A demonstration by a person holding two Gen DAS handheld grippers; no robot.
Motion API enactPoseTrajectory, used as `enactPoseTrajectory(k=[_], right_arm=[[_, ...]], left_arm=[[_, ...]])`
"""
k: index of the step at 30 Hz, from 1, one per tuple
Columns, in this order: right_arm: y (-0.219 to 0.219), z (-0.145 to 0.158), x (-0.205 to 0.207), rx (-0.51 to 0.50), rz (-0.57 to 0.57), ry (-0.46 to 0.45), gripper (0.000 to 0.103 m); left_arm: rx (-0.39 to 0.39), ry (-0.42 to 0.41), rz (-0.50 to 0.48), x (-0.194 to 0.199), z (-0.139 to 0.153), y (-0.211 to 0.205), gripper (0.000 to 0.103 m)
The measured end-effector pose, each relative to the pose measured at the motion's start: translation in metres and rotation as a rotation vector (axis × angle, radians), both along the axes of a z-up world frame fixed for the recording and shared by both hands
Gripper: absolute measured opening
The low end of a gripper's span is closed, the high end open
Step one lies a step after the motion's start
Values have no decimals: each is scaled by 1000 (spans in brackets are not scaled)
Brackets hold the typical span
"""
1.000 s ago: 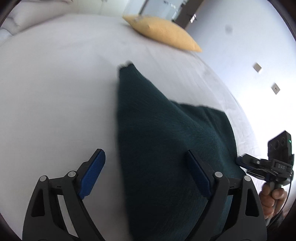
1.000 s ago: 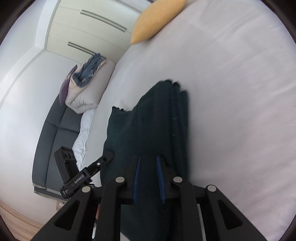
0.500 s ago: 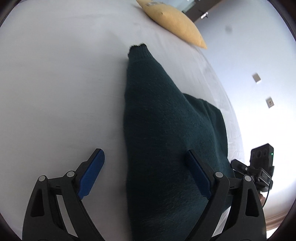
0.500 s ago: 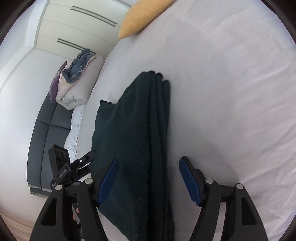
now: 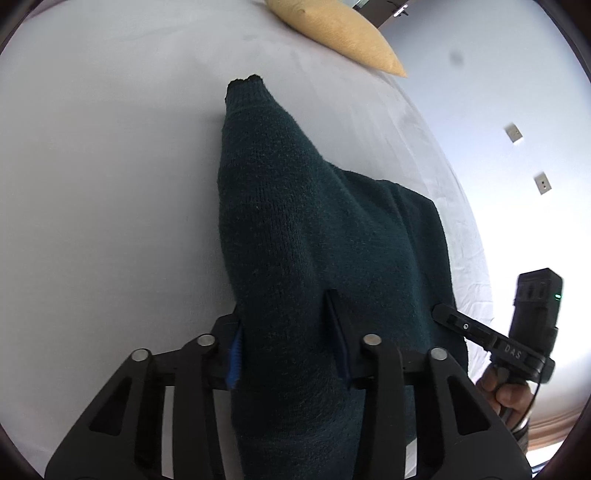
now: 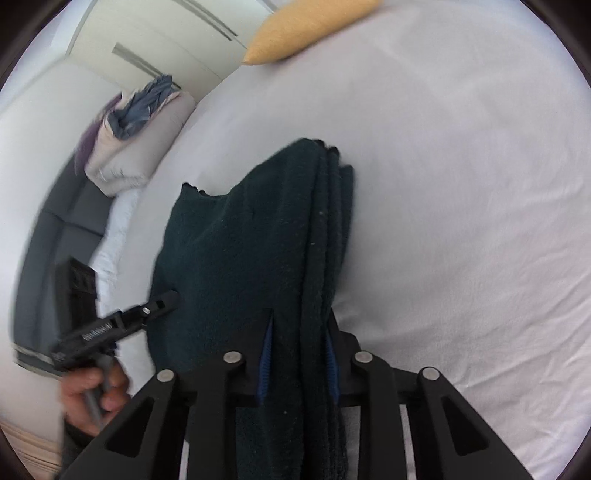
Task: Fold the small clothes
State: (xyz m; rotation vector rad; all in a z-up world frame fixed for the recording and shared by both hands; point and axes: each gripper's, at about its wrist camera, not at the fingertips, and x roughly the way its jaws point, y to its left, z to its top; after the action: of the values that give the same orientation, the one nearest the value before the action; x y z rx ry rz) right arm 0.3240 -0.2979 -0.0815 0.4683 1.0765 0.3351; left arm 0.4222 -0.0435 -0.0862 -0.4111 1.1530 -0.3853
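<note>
A dark green knitted garment [image 5: 314,221] lies folded lengthwise on the white bed sheet [image 5: 92,184]. My left gripper [image 5: 288,332] is shut on its near left edge, blue pads pressed into the knit. In the right wrist view the same garment [image 6: 258,240] shows stacked layers along its right side, and my right gripper [image 6: 297,339] is shut on that near right edge. Each view shows the other gripper: the right gripper body [image 5: 491,339] and the left gripper body [image 6: 110,325] beside the garment.
A yellow pillow [image 5: 332,29] lies at the far end of the bed and shows again in the right wrist view [image 6: 306,26]. A grey sofa [image 6: 55,240] with piled bedding [image 6: 136,122] stands left of the bed. Wall sockets [image 5: 513,133] are on the right wall.
Both grippers were open half a second ago and have closed on the garment's near edge. One second ago the right gripper was shut, then it opened and re-gripped.
</note>
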Motion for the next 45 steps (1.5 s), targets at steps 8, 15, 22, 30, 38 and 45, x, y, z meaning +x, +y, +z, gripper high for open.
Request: enactPoseTrajectory(k=[8,15,22,30,38,45], right_arm=[[46,55,-47,-219,18,-185,21],[114,99,-131,-424,83,-404,21],[160,102,-168,-359,118,-413,20],[188,72,-155,-352,109,-331,21],[125,25,-134,-167,-9,-124,21],[111,9,-136,-38,-4,-80,32]], left_arm=[[116,-124,-15,-40,41,-8,29],[197,-233,3,-112,74,13,29],[223,-223,70,-139,88,61,23],[271,-171,137,-145,76,101,2],[119,-87,154,-144,26,116,3],[-46,-61,203,-139,1,133,6]])
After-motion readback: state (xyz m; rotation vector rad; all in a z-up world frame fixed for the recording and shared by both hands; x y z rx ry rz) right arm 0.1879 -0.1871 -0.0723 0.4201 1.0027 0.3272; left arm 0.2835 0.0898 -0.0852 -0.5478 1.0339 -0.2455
